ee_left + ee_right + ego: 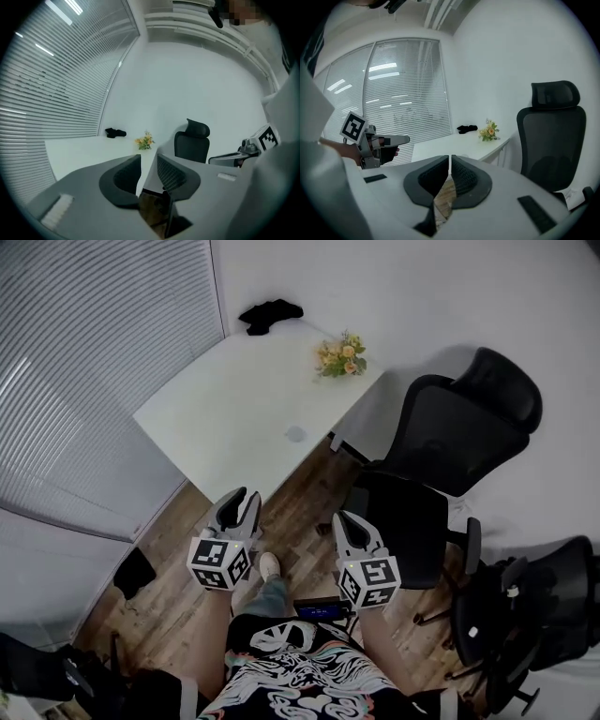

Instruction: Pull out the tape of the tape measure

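A small grey disc (295, 434), too small to identify but likely the tape measure, lies alone on the white table (216, 418). It sits close to the table's edge on the side of the black office chair (441, 446), about midway between the near corner and the corner with the bunch of flowers (341, 356). No strip of tape shows coming out of it. A dark bundle (270, 314) sits at the far corner by the wall. Both grippers hang over the wooden floor (300, 521), short of the table's near corner and well apart from the disc. The left gripper (241, 501) has its jaws parted with only air between them, and its own view looks through that gap toward the table. The right gripper (349, 521) has its jaws drawn almost together, with only a thin slit between them, and holds nothing. By my reading the task has not begun: nothing is gripped and no tape is drawn. What is left is the approach to the table, a hold on the case, a pinch on the tape's end, and then the pull.
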Motion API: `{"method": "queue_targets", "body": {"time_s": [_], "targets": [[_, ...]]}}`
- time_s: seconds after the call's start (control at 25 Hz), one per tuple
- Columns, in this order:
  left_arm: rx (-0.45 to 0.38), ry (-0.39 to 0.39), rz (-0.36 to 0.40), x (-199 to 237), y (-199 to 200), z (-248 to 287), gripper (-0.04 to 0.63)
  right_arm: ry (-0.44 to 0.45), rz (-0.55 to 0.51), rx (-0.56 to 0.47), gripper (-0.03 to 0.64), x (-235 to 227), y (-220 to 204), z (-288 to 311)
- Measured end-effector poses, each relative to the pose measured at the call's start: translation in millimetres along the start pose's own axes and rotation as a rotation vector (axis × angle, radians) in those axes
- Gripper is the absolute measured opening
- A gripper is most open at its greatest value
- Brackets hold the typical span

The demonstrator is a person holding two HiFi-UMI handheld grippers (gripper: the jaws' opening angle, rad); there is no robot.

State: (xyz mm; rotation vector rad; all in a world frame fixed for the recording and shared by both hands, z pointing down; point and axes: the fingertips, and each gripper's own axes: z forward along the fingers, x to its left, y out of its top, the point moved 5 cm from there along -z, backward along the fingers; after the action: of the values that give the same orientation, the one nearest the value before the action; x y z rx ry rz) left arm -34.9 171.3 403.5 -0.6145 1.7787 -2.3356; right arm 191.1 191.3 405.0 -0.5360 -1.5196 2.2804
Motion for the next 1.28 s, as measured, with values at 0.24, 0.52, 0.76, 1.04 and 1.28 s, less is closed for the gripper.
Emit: {"method": "queue_targets", "body": {"time_s": [0.24, 0.52, 0.76, 1.04, 1.28], "targets": [[0.068, -0.035, -0.011, 49, 2, 69, 0.109, 0.011, -0.010, 0.071, 0.057, -16, 12, 78], [0.128, -0.107, -0.010, 82, -5, 121, 0.109, -0.013, -0.024, 0.121, 0.086, -31, 17, 138], [0.166, -0.170, 0.006, 94, -6, 150, 0.109, 0.004, -0.053, 0.146, 0.109, -37, 24, 167], [0.208, -0.207, 0.054, 96, -6, 179, 0.107, 0.027, -0.071, 0.183, 0.126, -47, 26, 191], [0.277, -0.243, 0.107, 97, -18, 205, 0.107, 0.070, -0.090, 0.220, 0.146, -63, 23, 218]]}}
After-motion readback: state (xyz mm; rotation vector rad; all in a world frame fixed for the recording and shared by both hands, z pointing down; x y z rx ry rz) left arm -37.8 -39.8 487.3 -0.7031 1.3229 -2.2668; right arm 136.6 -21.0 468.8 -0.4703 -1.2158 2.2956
